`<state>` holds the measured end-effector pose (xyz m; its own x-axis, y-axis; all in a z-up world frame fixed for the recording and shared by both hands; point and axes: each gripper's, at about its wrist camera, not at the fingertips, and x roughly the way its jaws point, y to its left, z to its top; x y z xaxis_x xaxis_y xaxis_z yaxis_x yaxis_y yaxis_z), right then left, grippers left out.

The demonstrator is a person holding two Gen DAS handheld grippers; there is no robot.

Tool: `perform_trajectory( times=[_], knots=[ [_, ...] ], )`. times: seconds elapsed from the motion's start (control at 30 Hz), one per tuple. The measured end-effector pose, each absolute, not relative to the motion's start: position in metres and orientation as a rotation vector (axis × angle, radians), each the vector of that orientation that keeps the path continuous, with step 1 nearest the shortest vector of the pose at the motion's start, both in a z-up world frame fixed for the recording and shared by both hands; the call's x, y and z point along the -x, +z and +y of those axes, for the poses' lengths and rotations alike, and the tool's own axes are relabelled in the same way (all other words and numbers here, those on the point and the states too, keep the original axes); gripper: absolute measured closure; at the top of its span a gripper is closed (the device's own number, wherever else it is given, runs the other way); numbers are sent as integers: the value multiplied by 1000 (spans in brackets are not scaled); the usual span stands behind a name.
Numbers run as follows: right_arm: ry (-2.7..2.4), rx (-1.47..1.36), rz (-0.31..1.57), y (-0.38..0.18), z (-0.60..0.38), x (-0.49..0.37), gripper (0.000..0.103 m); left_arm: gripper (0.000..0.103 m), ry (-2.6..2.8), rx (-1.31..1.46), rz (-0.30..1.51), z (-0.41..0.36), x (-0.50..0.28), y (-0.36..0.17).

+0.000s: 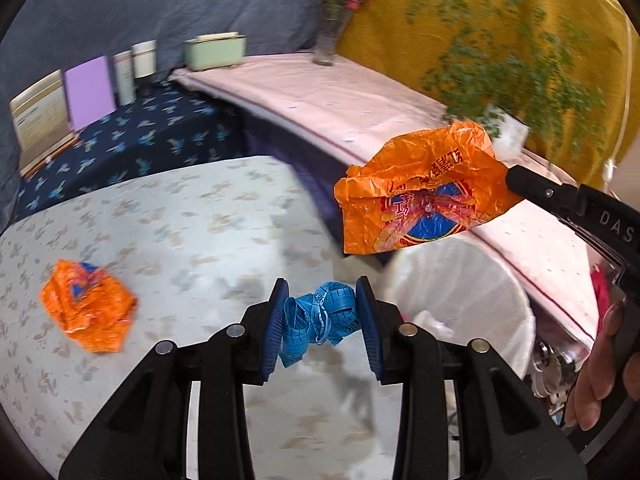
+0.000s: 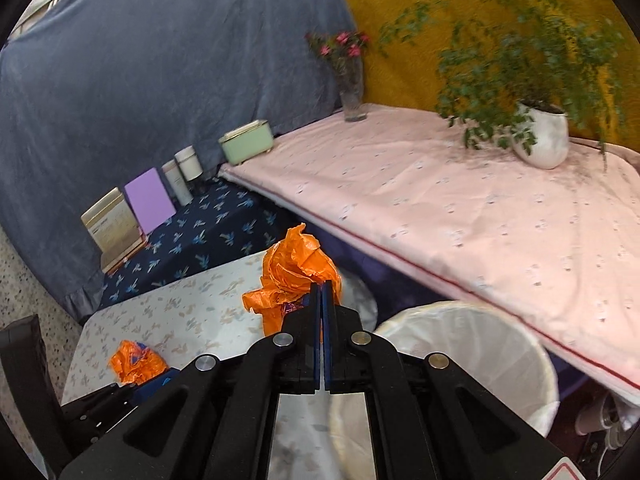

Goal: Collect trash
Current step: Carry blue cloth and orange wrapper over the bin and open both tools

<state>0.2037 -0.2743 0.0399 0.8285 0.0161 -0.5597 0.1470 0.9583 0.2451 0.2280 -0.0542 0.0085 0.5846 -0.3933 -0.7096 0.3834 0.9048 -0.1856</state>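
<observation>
My left gripper (image 1: 322, 322) is shut on a crumpled blue measuring tape (image 1: 320, 318), held above the pale leaf-patterned table (image 1: 180, 216). My right gripper (image 2: 322, 292) is shut on an orange plastic bag (image 2: 294, 272); the left wrist view shows that bag (image 1: 420, 192) hanging in the air over the white-lined trash bin (image 1: 472, 292), with the right gripper (image 1: 516, 178) coming in from the right. A second crumpled orange bag (image 1: 90, 308) lies on the table at the left, also seen as an orange bag (image 2: 136, 362) in the right wrist view. The bin (image 2: 480, 344) stands between the table and the pink-covered bench.
A pink-covered bench (image 2: 460, 208) carries a potted plant (image 2: 544, 136), a glass vase of flowers (image 2: 352, 92) and a green box (image 2: 246, 144). Books and jars (image 1: 88, 92) stand on a dark blue floral surface behind the table. A person's hand (image 1: 600, 372) holds the right gripper.
</observation>
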Motion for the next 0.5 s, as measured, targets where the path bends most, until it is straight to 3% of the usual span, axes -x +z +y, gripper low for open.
perform_trajectory(
  times=[0.5],
  knots=[
    [-218,-307,570,41,-348,-142,102,70,-601,-65,847,-146,-191,9]
  ],
)
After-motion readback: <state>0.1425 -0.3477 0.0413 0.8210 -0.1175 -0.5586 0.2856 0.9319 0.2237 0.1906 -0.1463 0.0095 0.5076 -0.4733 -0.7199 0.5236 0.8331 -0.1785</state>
